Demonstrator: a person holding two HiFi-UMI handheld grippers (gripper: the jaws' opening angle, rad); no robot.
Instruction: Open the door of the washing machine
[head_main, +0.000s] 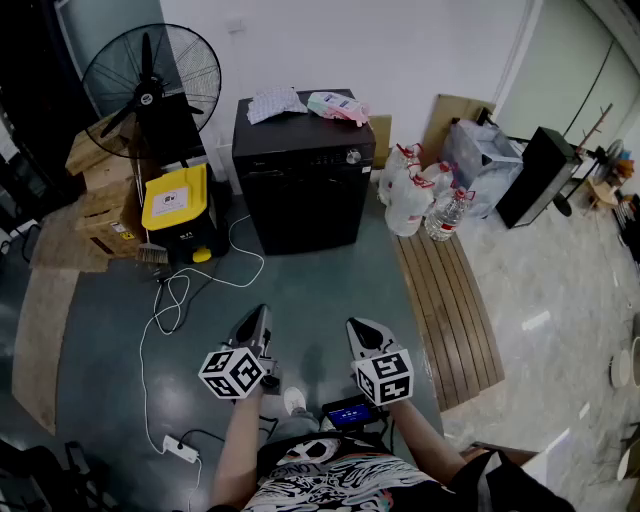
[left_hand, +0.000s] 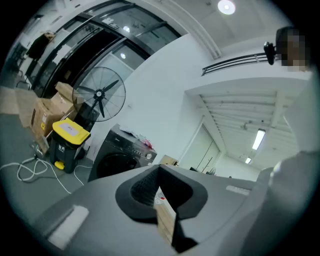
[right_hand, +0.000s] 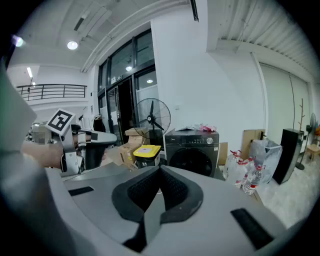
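A black front-loading washing machine (head_main: 303, 170) stands against the far wall, its round door (right_hand: 191, 162) closed; it also shows in the left gripper view (left_hand: 119, 159). Cloths and a pink packet lie on its top. My left gripper (head_main: 262, 314) and right gripper (head_main: 358, 327) hover side by side over the dark floor, well short of the machine. Both are shut with nothing between their jaws, which meet at the left gripper (left_hand: 159, 170) and the right gripper (right_hand: 160, 171). The left gripper also appears at the left of the right gripper view.
A yellow-lidded black box (head_main: 180, 213) and a standing fan (head_main: 150, 75) are left of the machine, with cardboard boxes (head_main: 100, 200) beyond. White cable (head_main: 175, 295) trails to a power strip (head_main: 181, 449). Water bottles (head_main: 420, 200) and wooden slats (head_main: 447, 300) lie to the right.
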